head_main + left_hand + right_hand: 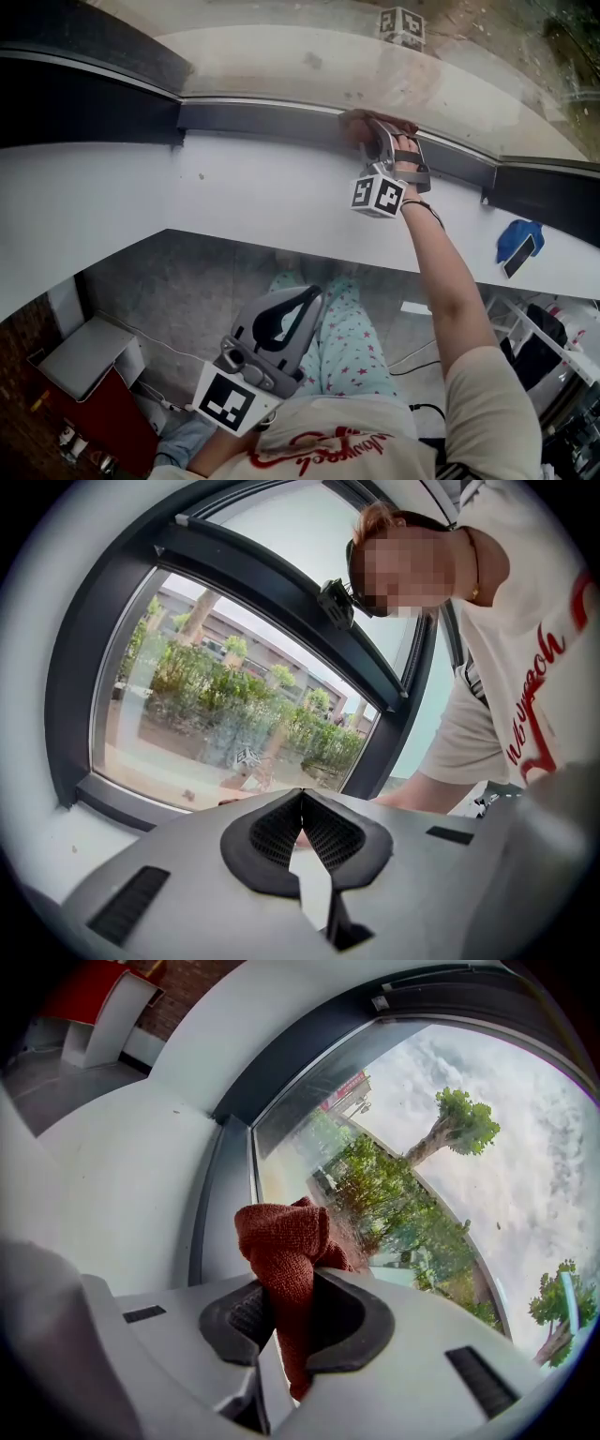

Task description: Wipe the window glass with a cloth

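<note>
The right claw was pinching the cloth. Its jaws were pressed on a narrow middle fold, with the bunched head standing just ahead of the tips and a short tail hanging back between them. That head sat low on the glass, close to the dark frame at the claw's left. Whether it actually pressed on the pane could not be told.

The cloth looked light, soft and limp, a loose rust-red weave. It would likely fold and drag rather than slide off, and it would give no stiffness of its own. A hold near the wad, as here, seemed best, so the jaws could back it against the pane. The hard jaw tips risked meeting the glass if the wad flattened.

The left claw hung low and well behind, its jaws pressed together on nothing. Below the right claw ran the white sill. A blue item lay on it, well off to the right and clear of the wiping. The frame edges bounded each stroke.
</note>
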Motion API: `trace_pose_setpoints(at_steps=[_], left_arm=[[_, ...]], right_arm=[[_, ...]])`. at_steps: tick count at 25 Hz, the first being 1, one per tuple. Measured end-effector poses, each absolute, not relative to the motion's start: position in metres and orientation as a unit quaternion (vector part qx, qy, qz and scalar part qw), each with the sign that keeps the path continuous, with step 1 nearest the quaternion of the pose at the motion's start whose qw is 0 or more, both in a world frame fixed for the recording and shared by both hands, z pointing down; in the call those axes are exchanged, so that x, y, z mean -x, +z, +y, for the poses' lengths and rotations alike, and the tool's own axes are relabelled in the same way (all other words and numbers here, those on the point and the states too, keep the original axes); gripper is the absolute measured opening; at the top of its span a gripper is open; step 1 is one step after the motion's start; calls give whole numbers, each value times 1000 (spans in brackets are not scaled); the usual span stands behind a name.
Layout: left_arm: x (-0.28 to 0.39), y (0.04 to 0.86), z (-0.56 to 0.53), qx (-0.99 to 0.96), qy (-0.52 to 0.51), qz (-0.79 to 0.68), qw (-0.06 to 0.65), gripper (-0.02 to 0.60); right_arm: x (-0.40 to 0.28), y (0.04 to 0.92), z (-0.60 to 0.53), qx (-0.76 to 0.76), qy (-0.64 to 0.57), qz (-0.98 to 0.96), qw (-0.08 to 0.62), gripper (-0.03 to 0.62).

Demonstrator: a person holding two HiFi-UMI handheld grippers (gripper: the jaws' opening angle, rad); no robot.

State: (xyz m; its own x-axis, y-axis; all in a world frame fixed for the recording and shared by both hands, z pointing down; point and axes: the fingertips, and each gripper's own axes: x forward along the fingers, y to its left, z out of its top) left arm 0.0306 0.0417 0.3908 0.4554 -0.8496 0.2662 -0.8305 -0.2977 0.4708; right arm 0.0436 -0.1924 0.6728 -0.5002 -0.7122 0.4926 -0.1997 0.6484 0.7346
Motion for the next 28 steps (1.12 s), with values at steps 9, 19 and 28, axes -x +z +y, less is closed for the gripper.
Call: trace_pose_setpoints(at_steps=[9,19,28], left_arm=[[-38,401,46,-804,-15,-514,299,21],[-30,407,50,-798,-13,-519,305,21],[-28,384,44,-814,-26,-512,273,21]], right_arm=[[-41,695,-192,-267,-301,-808,431,75],[-45,723,-195,-256,-256,-805,469,77],[-33,660,-183,-280,-267,-799,460,78]])
